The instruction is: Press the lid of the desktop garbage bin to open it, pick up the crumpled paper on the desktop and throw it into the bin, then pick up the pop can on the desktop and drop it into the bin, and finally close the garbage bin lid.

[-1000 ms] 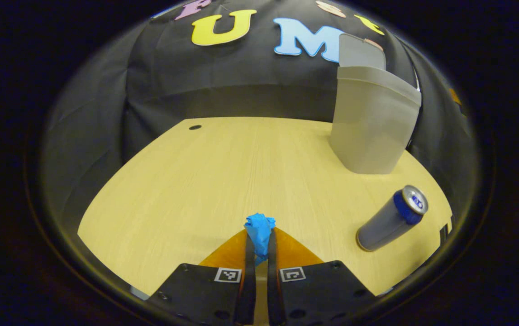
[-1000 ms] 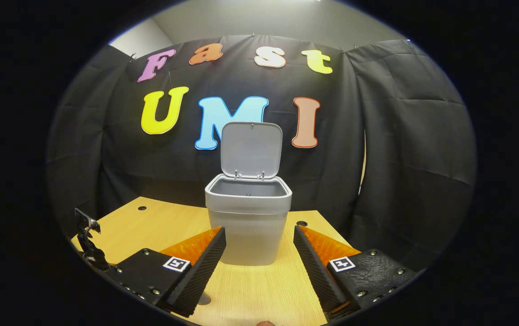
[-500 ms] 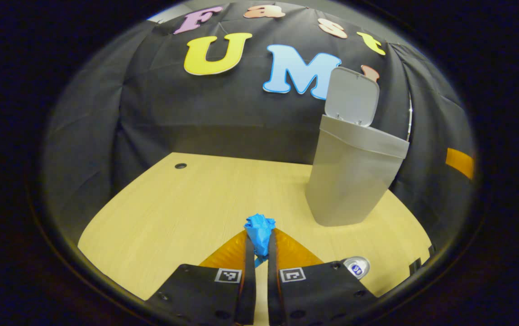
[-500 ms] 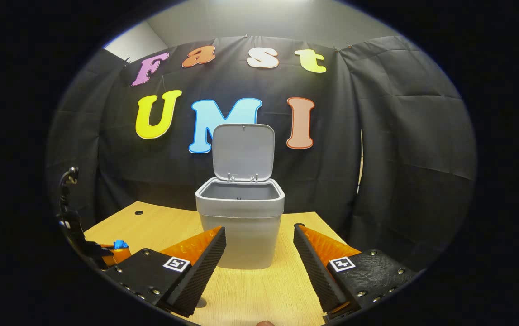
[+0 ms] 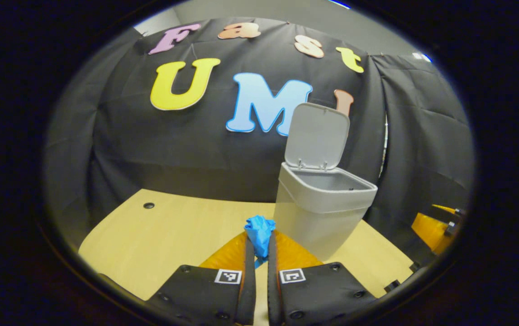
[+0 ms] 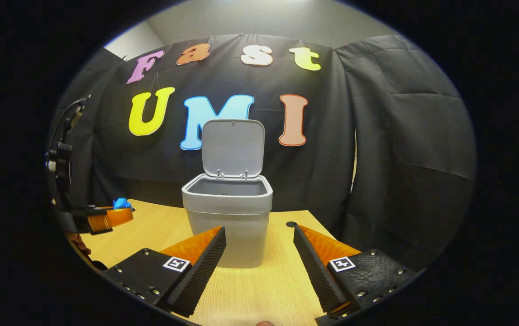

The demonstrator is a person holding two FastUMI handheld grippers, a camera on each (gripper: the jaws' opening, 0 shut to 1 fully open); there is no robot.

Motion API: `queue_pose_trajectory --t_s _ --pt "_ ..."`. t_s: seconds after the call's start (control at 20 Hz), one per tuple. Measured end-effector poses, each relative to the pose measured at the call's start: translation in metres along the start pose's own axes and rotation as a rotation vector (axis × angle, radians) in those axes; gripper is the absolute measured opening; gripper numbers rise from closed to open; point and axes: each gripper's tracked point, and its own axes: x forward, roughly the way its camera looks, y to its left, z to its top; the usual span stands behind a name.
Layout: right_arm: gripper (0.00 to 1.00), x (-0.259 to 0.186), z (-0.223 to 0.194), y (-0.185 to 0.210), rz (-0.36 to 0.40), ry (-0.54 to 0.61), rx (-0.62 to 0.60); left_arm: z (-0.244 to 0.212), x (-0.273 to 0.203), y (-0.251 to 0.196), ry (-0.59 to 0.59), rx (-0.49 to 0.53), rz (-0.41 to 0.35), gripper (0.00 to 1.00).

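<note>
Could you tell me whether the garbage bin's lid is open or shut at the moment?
Open. The lid stands upright behind the bin, hinged at the back rim, and the hollow inside shows in both views.

Light wooden desk in a black-draped booth

The desk (image 5: 159, 231) has a pale wood-grain top with two small dark round holes: one (image 5: 149, 205) near its far left corner, another (image 6: 291, 224) near its far right corner. Black cloth (image 6: 399, 149) hangs in folds behind the far edge, with a grey wall (image 6: 259, 18) above it.
</note>
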Motion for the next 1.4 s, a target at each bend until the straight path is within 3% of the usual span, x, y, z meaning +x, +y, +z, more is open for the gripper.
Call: queue_pose_trajectory --t_s 0.4,0.85,1.15,1.2,1.25,1.4 --pt "0.96 -0.004 -0.003 -0.017 -0.066 0.011 -0.002 0.049 0.055 -0.062 -0.07 0.033 -0.116 0.18" --pt "0.96 -0.034 -0.014 -0.044 -0.19 0.051 0.0 0.052 0.115 -0.101 -0.05 0.092 -0.19 0.17" --pt "0.96 -0.055 -0.024 -0.061 -0.278 0.082 0.008 0.053 0.143 -0.116 -0.045 0.131 -0.216 0.25" --pt "0.96 -0.057 -0.026 -0.063 -0.29 0.088 0.015 0.053 0.145 -0.118 -0.05 0.139 -0.218 0.31" --pt "0.96 -0.059 -0.027 -0.065 -0.3 0.092 0.023 0.055 0.146 -0.121 -0.055 0.14 -0.229 0.27" --pt "0.96 -0.061 -0.028 -0.068 -0.32 0.091 0.026 0.054 0.148 -0.126 -0.054 0.145 -0.247 0.41"
